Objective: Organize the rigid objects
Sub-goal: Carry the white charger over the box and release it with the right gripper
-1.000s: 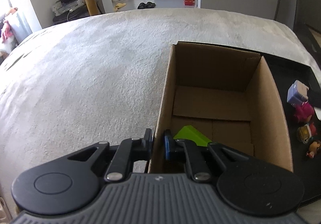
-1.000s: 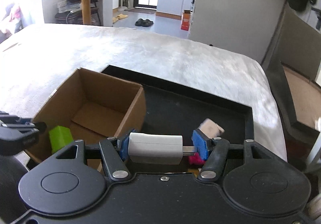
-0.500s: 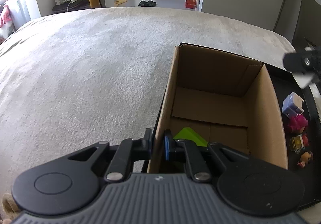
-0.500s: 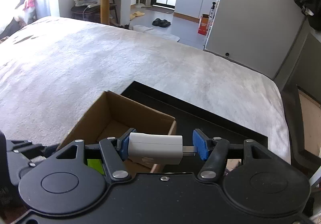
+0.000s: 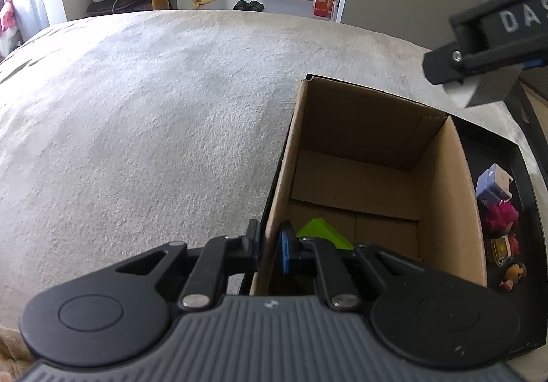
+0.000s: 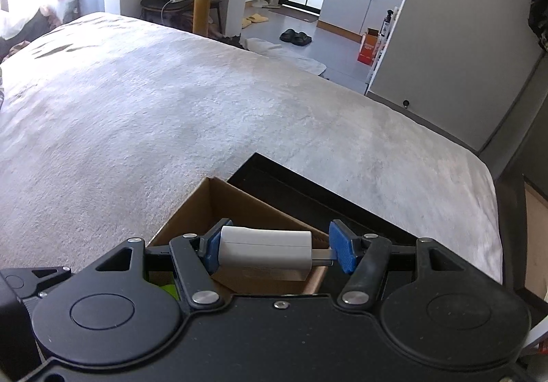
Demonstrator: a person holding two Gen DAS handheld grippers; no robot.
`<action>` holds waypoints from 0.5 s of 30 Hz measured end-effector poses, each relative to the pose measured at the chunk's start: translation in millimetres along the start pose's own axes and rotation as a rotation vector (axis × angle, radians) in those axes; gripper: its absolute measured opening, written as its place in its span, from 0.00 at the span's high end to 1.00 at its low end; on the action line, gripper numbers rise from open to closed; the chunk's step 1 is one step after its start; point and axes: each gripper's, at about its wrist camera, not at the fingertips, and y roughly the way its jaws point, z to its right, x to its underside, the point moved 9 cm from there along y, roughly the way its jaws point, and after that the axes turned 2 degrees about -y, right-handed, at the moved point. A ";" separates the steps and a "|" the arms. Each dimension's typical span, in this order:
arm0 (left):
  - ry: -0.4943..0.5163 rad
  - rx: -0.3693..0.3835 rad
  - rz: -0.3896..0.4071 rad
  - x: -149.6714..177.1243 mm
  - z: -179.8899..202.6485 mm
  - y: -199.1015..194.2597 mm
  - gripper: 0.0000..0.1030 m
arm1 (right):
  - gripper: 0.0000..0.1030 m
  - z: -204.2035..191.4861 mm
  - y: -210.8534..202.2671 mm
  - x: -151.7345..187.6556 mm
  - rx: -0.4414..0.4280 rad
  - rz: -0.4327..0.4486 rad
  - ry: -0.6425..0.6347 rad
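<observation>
Left wrist view: left tool (image 5: 269, 246) clamps the near-left wall of the cardboard box (image 5: 441, 183); green block (image 5: 325, 236) already inside. Right tool (image 6: 275, 250) grips the white charger (image 6: 265, 250) above the box. Four toys (image 5: 501, 216) remain in the black tray (image 5: 527, 197), right of the box.

white letters "das" on the right claw (image 5: 479, 73), cut off
</observation>
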 end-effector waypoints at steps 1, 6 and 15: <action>-0.004 0.001 -0.001 0.0 -0.4 0.3 0.89 | 0.41 -1.6 1.2 -1.4 -0.002 0.000 -0.004; -0.017 0.011 -0.003 -0.2 -1.9 0.8 0.89 | 0.41 -8.3 5.4 -8.4 -0.010 0.011 -0.011; -0.018 0.009 -0.002 -0.4 -3.9 2.5 0.89 | 0.31 -24.0 8.2 -25.7 -0.070 0.066 0.009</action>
